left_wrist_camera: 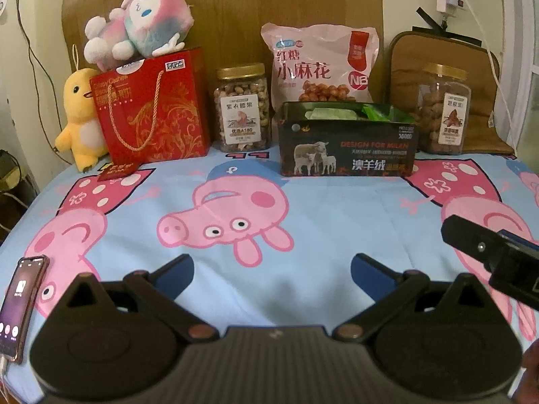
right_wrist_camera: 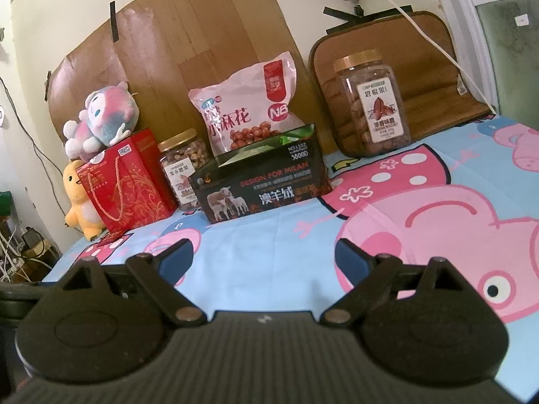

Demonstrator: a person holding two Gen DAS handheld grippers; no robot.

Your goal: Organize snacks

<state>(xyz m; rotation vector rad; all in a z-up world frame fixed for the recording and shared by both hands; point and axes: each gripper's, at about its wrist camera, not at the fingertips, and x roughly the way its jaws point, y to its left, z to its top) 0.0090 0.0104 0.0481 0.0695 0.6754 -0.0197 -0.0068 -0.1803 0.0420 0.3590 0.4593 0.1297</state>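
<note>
Both grippers hover low over the cartoon-pig bedsheet (left_wrist_camera: 303, 202), in front of the black open box (left_wrist_camera: 347, 148). Left gripper (left_wrist_camera: 273, 271) has its blue fingers spread wide and holds nothing; right gripper (right_wrist_camera: 264, 257) is also spread and empty. Behind the box a pink snack bag (left_wrist_camera: 320, 60) leans on the wooden board so it stays upright. Left of the box stands a cashew jar (left_wrist_camera: 242, 107), right of it a pecan jar (left_wrist_camera: 444, 109). Green packets already lie inside the box, so it probably serves as the collecting place.
</note>
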